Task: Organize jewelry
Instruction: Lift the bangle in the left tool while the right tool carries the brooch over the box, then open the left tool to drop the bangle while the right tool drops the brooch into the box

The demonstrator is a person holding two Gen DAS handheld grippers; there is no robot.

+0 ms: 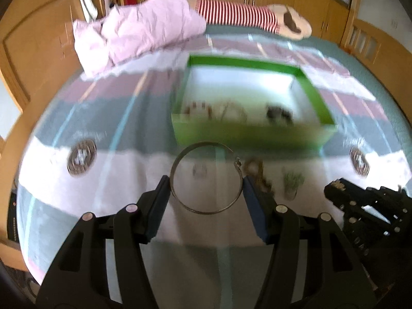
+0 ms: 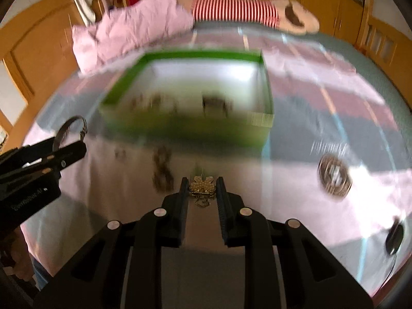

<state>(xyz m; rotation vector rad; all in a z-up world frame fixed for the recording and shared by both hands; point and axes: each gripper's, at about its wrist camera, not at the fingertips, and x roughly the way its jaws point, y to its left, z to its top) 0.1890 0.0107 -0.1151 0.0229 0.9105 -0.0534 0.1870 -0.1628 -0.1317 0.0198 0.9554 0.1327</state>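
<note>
My left gripper (image 1: 206, 184) is shut on a thin metal bangle (image 1: 180, 200) with a small clasp, held above the bedspread. In the right wrist view the same bangle (image 2: 67, 126) sticks out of the left gripper at the left edge. My right gripper (image 2: 202, 189) is shut on a gold clover-shaped brooch (image 2: 203, 184). Ahead of both stands a green box (image 1: 247, 132) with a white inside and several blurred jewelry pieces along its near wall. A dark chain (image 2: 162, 170) and a small greenish piece (image 1: 292, 182) lie on the bed in front of the box.
The bedspread (image 1: 103, 195) is striped pink, grey and white with round logos (image 1: 81, 158). A pink quilt (image 1: 134, 31) and a red-striped plush toy (image 1: 237, 15) lie at the far end. Wooden cabinets line the walls. A dark round object (image 2: 394, 237) lies at right.
</note>
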